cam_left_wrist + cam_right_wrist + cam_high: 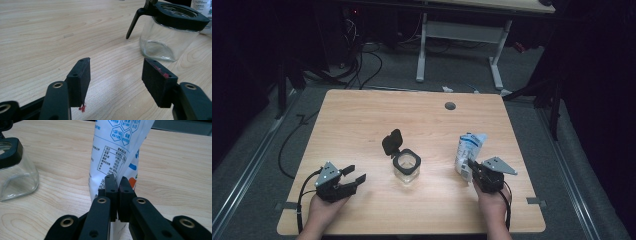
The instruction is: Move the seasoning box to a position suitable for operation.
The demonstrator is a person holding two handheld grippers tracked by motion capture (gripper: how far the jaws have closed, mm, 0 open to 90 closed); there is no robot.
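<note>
Wooden and pale, the counter (362, 120) carries a clear glass jar (406, 166) near its middle, with a black rim and a black lid (392, 142) that stands flipped up behind it. To the right of the jar, well apart from it, a white and blue pouch (469, 150) stands upright near the right edge. The right claw (472, 169) sits at the lower part of this pouch; in the right gripper view its two black pads are pressed together, almost without gap, against the pouch (117, 152), and it seems that they pinch a thin fold of its lower edge. The left claw (353, 176) rests on the counter at the front left, held by the person's left hand (324, 207). In the left gripper view its pads (81, 80) are spread wide and nothing is between them; the jar (170, 37) stands further off, to the upper right of that view.
</note>
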